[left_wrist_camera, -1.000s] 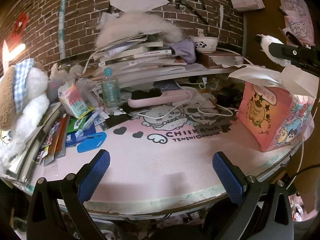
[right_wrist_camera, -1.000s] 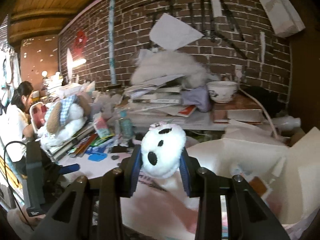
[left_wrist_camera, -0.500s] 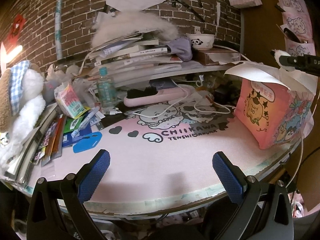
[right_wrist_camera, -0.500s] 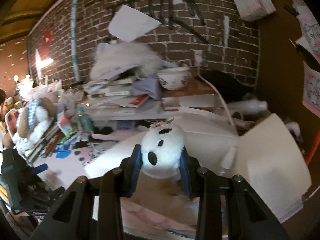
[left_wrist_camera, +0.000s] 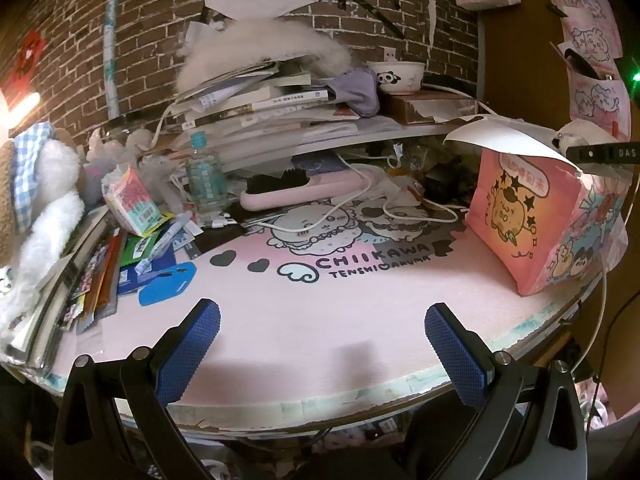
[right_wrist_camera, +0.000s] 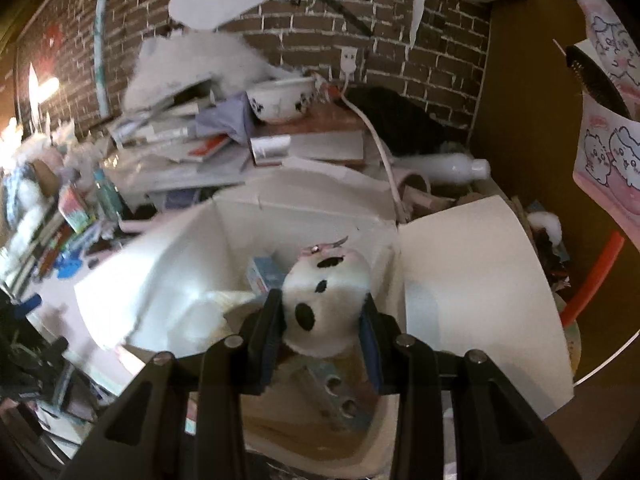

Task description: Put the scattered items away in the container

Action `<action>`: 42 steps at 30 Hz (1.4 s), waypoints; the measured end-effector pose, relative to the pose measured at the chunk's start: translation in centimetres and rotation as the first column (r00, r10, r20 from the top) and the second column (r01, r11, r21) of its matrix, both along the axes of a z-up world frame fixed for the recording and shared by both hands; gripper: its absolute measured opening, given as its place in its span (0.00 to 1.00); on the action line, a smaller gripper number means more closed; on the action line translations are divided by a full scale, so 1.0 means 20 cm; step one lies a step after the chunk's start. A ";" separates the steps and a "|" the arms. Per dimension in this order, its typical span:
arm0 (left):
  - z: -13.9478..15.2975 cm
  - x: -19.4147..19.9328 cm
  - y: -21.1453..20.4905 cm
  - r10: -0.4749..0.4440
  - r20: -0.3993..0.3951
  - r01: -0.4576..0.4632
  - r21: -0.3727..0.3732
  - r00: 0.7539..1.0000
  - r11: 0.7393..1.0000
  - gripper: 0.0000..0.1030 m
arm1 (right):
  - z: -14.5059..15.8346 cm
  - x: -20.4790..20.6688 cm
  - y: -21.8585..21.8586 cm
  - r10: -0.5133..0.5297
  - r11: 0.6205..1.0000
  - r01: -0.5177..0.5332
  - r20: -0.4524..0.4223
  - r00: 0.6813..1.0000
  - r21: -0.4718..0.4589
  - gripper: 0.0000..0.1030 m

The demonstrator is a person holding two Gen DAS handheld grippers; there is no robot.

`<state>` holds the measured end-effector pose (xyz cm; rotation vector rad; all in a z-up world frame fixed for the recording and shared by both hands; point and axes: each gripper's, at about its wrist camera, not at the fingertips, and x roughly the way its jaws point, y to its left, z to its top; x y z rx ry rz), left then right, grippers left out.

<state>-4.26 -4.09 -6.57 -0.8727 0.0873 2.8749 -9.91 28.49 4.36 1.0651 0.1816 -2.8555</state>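
The right gripper (right_wrist_camera: 322,316) holds the fluffy white toy (right_wrist_camera: 326,300) tight between its fingers, right above the open pink box (right_wrist_camera: 472,280); next it likely lowers and lets go, while the left gripper (left_wrist_camera: 318,344) waits wide open over the desk (left_wrist_camera: 320,312).

The left side of the right wrist view is smeared by motion blur: the plush toys (right_wrist_camera: 28,184), the bottle (right_wrist_camera: 105,188) and the packets (right_wrist_camera: 76,208) there show only as streaks. The white plush (right_wrist_camera: 326,300) hides its lower half between the jaws and covers much of the box floor (right_wrist_camera: 316,408) beneath. In the left wrist view, the right gripper (left_wrist_camera: 604,154) is cut by the frame's edge, and the box (left_wrist_camera: 532,216) hides its inside. Print on the book spines (left_wrist_camera: 280,102) is too small to read.
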 end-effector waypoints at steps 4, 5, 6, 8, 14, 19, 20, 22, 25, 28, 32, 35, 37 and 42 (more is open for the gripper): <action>0.00 0.00 0.00 0.000 0.000 0.000 -0.001 1.000 1.000 1.00 | -0.02 -0.02 -0.01 0.023 0.999 -0.026 0.060 0.998 0.042 0.32; 0.00 0.00 0.00 0.000 0.001 0.000 -0.002 1.000 1.000 1.00 | -0.02 -0.02 -0.02 0.031 0.998 -0.035 0.071 0.997 0.046 0.32; 0.00 0.00 0.01 0.000 0.001 0.000 -0.004 1.000 1.000 1.00 | -0.01 -0.02 -0.02 0.039 0.998 -0.043 0.081 0.996 0.047 0.32; 0.00 0.00 0.01 -0.001 0.002 0.001 -0.005 1.000 1.000 1.00 | -0.01 -0.02 -0.03 0.056 0.997 -0.062 0.102 0.993 0.048 0.32; 0.00 0.00 0.01 -0.001 0.002 0.001 -0.006 1.000 1.000 1.00 | 0.00 -0.04 -0.09 0.118 0.991 -0.128 0.167 0.979 0.049 0.32; 0.00 0.00 0.01 -0.001 0.002 0.001 -0.005 1.000 1.000 1.00 | -0.01 -0.05 -0.13 0.125 0.987 -0.140 0.175 0.977 0.074 0.37; 0.00 0.00 0.01 -0.001 0.001 0.001 -0.005 1.000 1.000 1.00 | -0.01 -0.05 -0.13 0.125 0.987 -0.140 0.175 0.977 0.077 0.39; 0.00 0.00 0.01 -0.001 0.002 0.002 -0.005 1.000 1.000 1.00 | -0.01 -0.06 -0.14 0.122 0.986 -0.139 0.174 0.977 0.087 0.45; 0.00 0.00 0.01 -0.001 0.002 0.001 -0.005 1.000 1.000 1.00 | -0.01 -0.06 -0.15 0.117 0.985 -0.136 0.164 0.980 0.109 0.53; 0.00 0.00 0.01 -0.001 0.002 0.001 -0.006 1.000 1.000 1.00 | 0.00 -0.05 -0.15 0.107 0.983 -0.125 0.140 0.984 0.131 0.70; 0.00 0.00 0.01 -0.002 0.001 0.002 -0.005 1.000 1.000 1.00 | 0.01 -0.04 -0.16 0.109 0.982 -0.126 0.125 0.986 0.140 0.71; 0.00 0.00 0.01 0.000 0.001 0.000 -0.005 1.000 1.000 1.00 | 0.02 -0.03 -0.16 0.111 0.982 -0.126 0.106 0.988 0.141 0.80; 0.01 0.00 0.01 0.002 -0.001 -0.002 -0.003 1.000 1.000 1.00 | 0.02 -0.02 -0.17 0.111 0.983 -0.122 0.082 0.990 0.141 0.80; 0.02 0.01 0.00 0.016 -0.010 -0.016 0.004 1.000 1.000 1.00 | 0.04 0.04 -0.20 0.100 0.988 -0.100 0.005 0.995 0.116 0.81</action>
